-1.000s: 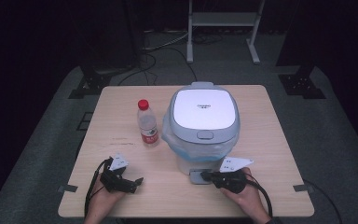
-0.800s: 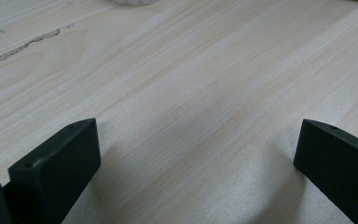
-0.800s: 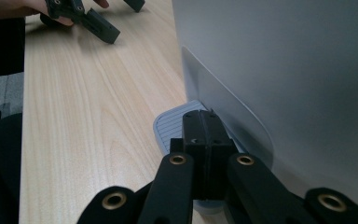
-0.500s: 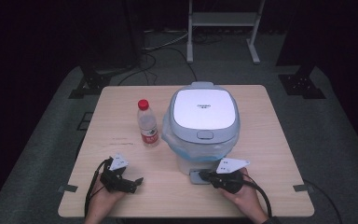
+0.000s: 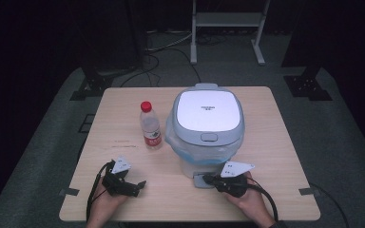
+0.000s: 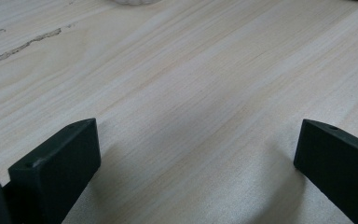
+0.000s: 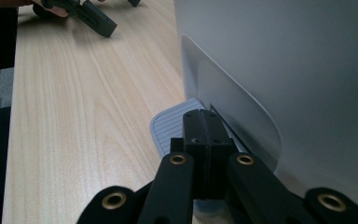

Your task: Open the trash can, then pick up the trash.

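On the pale wooden table [image 5: 275, 156] in a dark room, our right gripper [image 5: 206, 179] has edged left, jaws together on the bin's pedal [image 7: 170, 125]; we judge pressing next. Left gripper [image 5: 141, 184] rests apart. Pedal bin [image 5: 208, 127] sits mid-table, lid down.

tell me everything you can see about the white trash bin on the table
The trash bin is a squat, rounded, white plastic-looking bin standing upright near the middle of the wooden table. Its flat lid is shut, with a grey front button, and a bluish bag liner peeks out beneath. A grey ribbed foot pedal juts from its base; the right gripper, jaws shut, rests over it.
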